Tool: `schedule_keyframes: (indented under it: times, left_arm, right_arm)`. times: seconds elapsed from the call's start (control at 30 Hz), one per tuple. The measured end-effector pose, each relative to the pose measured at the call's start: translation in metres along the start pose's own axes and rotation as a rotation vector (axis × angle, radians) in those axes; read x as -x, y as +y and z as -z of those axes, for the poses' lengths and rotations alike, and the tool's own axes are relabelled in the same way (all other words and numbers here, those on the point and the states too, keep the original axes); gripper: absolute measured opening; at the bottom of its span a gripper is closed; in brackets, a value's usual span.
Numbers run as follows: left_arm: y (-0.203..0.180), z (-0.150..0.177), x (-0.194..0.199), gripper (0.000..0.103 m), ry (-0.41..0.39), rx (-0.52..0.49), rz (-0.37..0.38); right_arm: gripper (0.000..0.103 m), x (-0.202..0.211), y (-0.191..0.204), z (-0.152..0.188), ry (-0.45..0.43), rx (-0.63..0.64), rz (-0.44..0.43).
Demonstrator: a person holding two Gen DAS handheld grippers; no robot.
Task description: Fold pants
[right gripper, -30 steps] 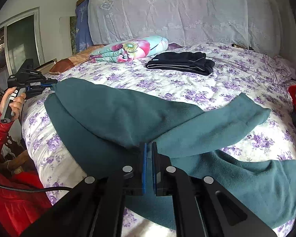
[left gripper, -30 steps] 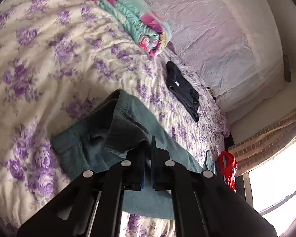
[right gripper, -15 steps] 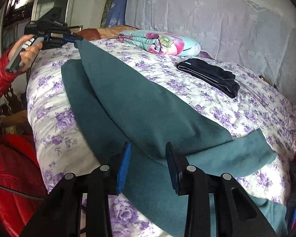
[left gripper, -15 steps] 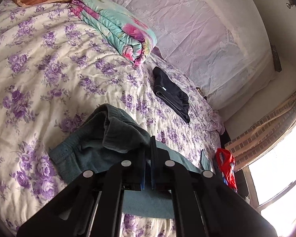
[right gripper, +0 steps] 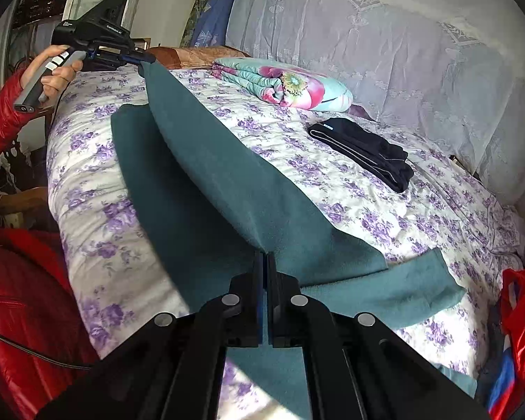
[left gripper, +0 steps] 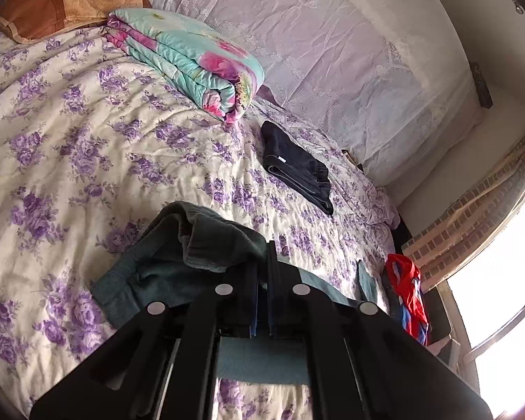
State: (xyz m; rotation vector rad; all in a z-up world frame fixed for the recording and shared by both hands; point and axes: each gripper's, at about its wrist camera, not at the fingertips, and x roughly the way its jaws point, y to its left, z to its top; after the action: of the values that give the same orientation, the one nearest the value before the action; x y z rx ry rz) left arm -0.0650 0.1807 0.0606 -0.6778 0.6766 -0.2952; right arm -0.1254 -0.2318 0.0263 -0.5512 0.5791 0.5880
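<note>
Teal fleece pants (right gripper: 206,182) lie spread on the floral bed. My left gripper (left gripper: 261,255) is shut on their waistband end (left gripper: 206,241) and holds it raised above the bed; it also shows at the far left in the right wrist view (right gripper: 141,58). My right gripper (right gripper: 265,262) is shut on a fold of the pants near the legs, pulling the upper layer taut between the two grippers. A lower layer (right gripper: 150,182) lies flat on the bed. A leg end (right gripper: 420,294) rests at the right.
A folded dark garment (right gripper: 367,150) and a rolled floral quilt (right gripper: 290,84) lie further back on the bed (left gripper: 70,133). A brown pillow (left gripper: 66,3) is at the head. A red bag (right gripper: 518,332) sits by the bed's right edge.
My right gripper opened half a second ago and has shut again on a fold of the pants. My left gripper has lifted the waistband end a little higher.
</note>
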Motion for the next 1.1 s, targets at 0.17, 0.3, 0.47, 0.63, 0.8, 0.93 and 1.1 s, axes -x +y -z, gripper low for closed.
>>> schedule_keyframes:
  times: [0.17, 0.3, 0.47, 0.63, 0.8, 0.93, 1.1]
  left_arm:
    - [0.037, 0.034, -0.002, 0.003, 0.083, 0.034, -0.072]
    - [0.066, 0.054, -0.013, 0.004, 0.15, 0.094, -0.106]
    - [0.055, 0.05, 0.03, 0.044, -0.004, 0.081, -0.148]
    - [0.009, 0.042, 0.037, 0.055, -0.048, -0.049, -0.115]
    - [0.009, 0.048, -0.028, 0.069, 0.094, -0.099, -0.132]
    - [0.043, 0.048, -0.037, 0.061, 0.097, 0.027, -0.09]
    - [0.011, 0.045, -0.01, 0.071, 0.008, -0.019, -0.086]
  right_arm:
    - [0.002, 0.004, 0.024, 0.027, 0.026, -0.03, -0.051]
    - [0.002, -0.009, 0.027, 0.037, 0.054, -0.068, -0.069]
    - [0.003, -0.012, 0.024, 0.038, 0.071, -0.102, -0.099]
    - [0.003, -0.016, 0.02, 0.044, 0.061, -0.16, -0.12]
    - [0.004, -0.016, 0.013, 0.049, 0.04, -0.238, -0.147]
    - [0.006, -0.016, 0.007, 0.052, 0.024, -0.29, -0.176]
    - [0.064, 0.009, -0.018, 0.034, -0.052, -0.401, -0.168]
